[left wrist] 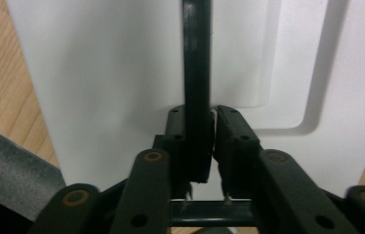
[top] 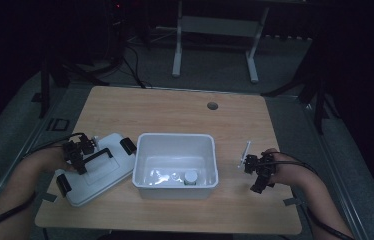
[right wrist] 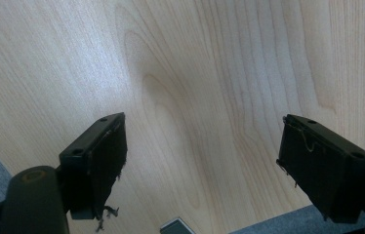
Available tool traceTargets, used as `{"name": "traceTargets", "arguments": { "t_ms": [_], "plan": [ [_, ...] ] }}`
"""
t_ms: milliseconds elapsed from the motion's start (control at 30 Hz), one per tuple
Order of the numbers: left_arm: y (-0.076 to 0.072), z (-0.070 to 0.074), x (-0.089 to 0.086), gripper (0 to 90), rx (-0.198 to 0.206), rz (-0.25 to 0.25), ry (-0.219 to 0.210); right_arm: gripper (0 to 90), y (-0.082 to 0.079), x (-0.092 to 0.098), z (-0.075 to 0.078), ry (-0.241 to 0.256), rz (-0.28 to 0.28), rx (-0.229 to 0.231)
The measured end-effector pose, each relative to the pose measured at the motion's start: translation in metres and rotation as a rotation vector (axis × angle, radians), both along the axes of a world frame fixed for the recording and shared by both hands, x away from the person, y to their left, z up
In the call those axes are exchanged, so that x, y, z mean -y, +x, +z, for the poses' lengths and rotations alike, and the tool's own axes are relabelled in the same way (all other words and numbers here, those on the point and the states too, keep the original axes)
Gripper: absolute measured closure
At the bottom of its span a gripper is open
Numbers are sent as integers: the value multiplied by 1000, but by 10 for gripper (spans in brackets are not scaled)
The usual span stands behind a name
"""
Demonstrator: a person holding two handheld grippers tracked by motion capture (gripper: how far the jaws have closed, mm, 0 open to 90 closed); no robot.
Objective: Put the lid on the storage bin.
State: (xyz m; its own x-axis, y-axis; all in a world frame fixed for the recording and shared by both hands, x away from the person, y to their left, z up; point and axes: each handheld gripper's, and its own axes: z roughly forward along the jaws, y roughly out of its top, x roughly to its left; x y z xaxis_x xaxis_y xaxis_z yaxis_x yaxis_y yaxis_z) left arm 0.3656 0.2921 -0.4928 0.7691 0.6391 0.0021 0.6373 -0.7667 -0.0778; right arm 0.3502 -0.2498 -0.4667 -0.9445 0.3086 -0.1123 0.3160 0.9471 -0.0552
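Left hand-held gripper (top: pixel 77 159): over the white lid, its jaws pressed together on the lid's black handle; in the left gripper view (left wrist: pixel 201 146) the handle bar runs up between the two pads.
Black handle (left wrist: pixel 196 73): a thin dark bar across the middle of the lid top, clamped near one end.
White lid (top: pixel 97 172): lies flat on the worktop just left of the white bin, turned at an angle to it, with black latch clips at its near-left and far-right edges; its far-right corner is close beside the bin's left rim, though contact cannot be told.
White bin (top: pixel 147 172): open-topped rectangular plastic box at the centre of the worktop, upright.
Small jar (top: pixel 190 177): stands inside the bin towards its near-right corner, with a pale round cap; other contents beside it are too dim to name.
Right hand-held gripper (top: pixel 256 167): held low at the right of the bin, well apart from it; in the right gripper view (right wrist: pixel 202 161) its jaws stand wide apart with bare wood between them, holding nothing.
Worktop (top: pixel 175 110): light wood grain, with a round cable hole near the far edge.
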Motion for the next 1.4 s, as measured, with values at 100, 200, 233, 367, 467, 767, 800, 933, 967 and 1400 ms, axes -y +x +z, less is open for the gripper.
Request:
{"name": "traceTargets", "arguments": {
  "t_ms": [100, 200, 233, 367, 467, 767, 800, 933, 967, 1400],
  "plan": [
    [0, 0, -2, 825, -18, 3, -22, 174, 0, 0, -2, -1, -1, -5],
    [1, 0, -4, 830, -26, 23, -41, 173, -1, 0, -5, -4, -5, -12],
    [1, 0, -4, 830, -26, 23, -41, 173, -1, 0, -5, -4, -5, -12],
    [2, 0, -5, 832, -37, 16, -42, 174, -1, 1, -7, -10, -6, -20],
    [3, 0, -6, 834, -43, 16, -50, 173, 0, 1, -5, 2, -9, -19],
    [-2, 11, -8, 835, -31, -9, -84, 173, -1, 2, -4, -2, -10, -17],
    [-3, 14, -9, 835, -27, -9, -77, 173, -1, 2, -4, -5, -12, -17],
    [-5, 27, -13, 835, -16, -6, -57, 173, -1, 3, -2, -3, -15, -13],
    [-6, 29, -13, 836, -10, -8, -52, 173, -1, 3, -1, -2, -14, -10],
    [-13, 67, -14, 835, 37, -18, -28, 173, -2, 2, 5, -1, -18, -2]
  ]
}}
